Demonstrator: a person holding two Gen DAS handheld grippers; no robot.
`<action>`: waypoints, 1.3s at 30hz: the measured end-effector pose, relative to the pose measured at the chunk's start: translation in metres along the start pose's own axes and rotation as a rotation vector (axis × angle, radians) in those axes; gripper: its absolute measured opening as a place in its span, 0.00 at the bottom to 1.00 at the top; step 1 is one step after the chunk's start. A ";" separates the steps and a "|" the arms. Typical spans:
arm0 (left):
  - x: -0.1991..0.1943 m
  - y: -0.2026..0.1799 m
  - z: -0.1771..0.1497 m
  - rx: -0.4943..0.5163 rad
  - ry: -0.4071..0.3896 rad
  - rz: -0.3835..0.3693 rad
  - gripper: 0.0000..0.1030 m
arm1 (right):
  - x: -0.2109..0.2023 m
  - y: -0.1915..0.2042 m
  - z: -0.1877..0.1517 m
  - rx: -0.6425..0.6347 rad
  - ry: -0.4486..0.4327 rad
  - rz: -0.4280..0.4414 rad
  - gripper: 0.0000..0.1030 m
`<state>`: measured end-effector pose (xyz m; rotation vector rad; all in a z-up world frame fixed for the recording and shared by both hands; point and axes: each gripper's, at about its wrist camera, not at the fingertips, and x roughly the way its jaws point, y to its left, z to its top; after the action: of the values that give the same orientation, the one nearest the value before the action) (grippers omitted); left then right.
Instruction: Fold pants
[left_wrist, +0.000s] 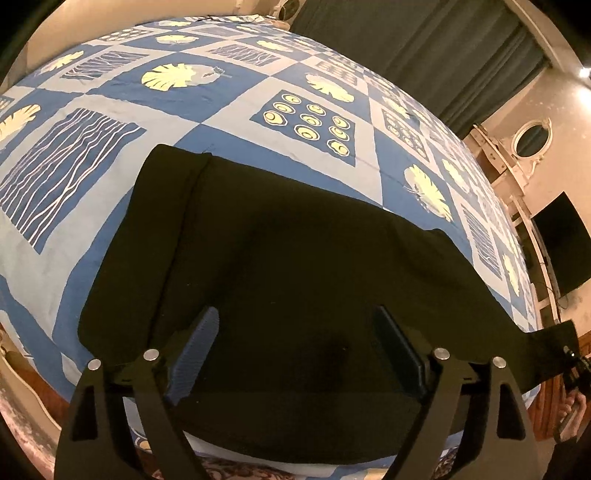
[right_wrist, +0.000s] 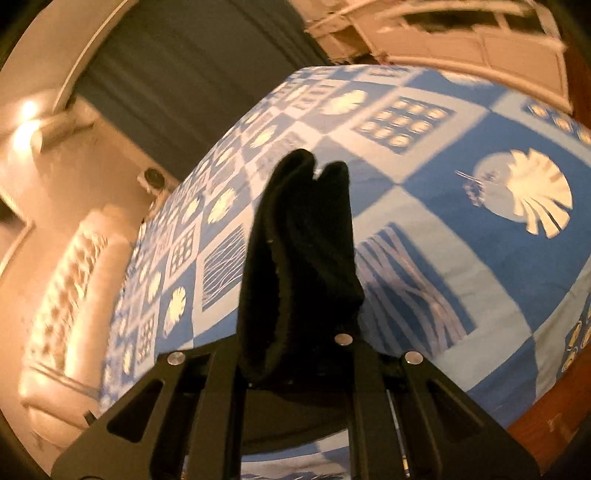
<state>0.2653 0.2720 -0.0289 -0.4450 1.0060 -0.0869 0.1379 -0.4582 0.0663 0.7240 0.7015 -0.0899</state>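
Black pants (left_wrist: 277, 240) lie flat on the blue patterned bedspread (left_wrist: 229, 125), one end reaching out to the right. My left gripper (left_wrist: 295, 314) hovers over the near part of the pants, jaws wide open, with only flat cloth under them. At the far right edge of the left wrist view, the right gripper (left_wrist: 570, 356) holds the pants' narrow end up off the bed. In the right wrist view, my right gripper (right_wrist: 299, 332) is shut on a bunched fold of the black pants (right_wrist: 303, 229), which stands up between the fingers and hides their tips.
The bedspread (right_wrist: 461, 258) covers the whole bed. A dark curtain (left_wrist: 424, 55) hangs behind it. A white dresser with an oval mirror (left_wrist: 532, 136) and a black screen (left_wrist: 561, 240) stand at the right. A tufted headboard (right_wrist: 66, 295) shows in the right wrist view.
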 end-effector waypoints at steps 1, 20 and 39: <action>0.000 0.000 0.000 0.003 0.002 0.000 0.83 | 0.002 0.014 -0.005 -0.028 0.003 -0.005 0.10; 0.006 -0.011 -0.008 0.097 0.010 0.068 0.84 | 0.078 0.202 -0.119 -0.388 0.140 -0.012 0.10; 0.008 -0.010 -0.008 0.085 0.011 0.061 0.84 | 0.121 0.264 -0.197 -0.578 0.220 -0.049 0.10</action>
<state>0.2642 0.2586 -0.0348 -0.3363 1.0221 -0.0776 0.2030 -0.1144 0.0394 0.1612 0.9024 0.1471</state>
